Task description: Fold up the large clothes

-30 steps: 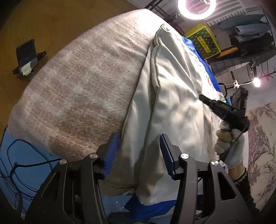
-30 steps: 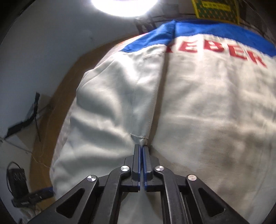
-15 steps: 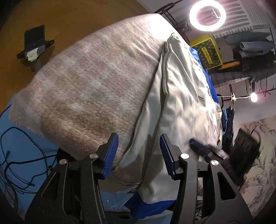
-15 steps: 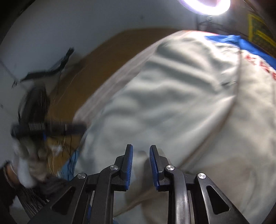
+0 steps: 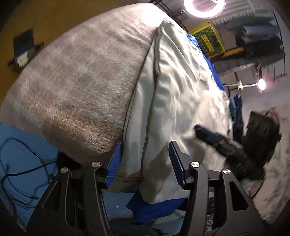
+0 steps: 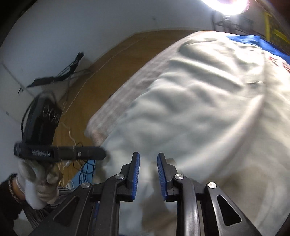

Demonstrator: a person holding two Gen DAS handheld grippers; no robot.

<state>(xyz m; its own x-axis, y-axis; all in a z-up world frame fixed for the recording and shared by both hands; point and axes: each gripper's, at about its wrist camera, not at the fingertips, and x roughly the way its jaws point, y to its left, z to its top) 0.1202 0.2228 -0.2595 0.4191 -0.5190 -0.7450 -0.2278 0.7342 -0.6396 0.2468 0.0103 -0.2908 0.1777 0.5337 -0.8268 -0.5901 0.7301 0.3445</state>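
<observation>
A large white garment with blue trim and red letters lies spread on a grey-beige blanket. My left gripper is open at the garment's near corner. A folded edge of white cloth runs between its blue pads, which do not press on it. My right gripper is open a little, low over the white cloth, with nothing pinched. In the left wrist view the right gripper rests on the garment just right of my left one. In the right wrist view a gloved hand holds the left gripper.
The blanket's edge drops to a wooden floor. A blue mat with loose cables lies below the near corner. A phone on a stand, a ring light, a yellow crate and hanging clothes surround the bed.
My right gripper let go of the garment's seam, opened, and swung across to the near edge beside the left gripper. The left gripper edged slightly closer to the corner.
</observation>
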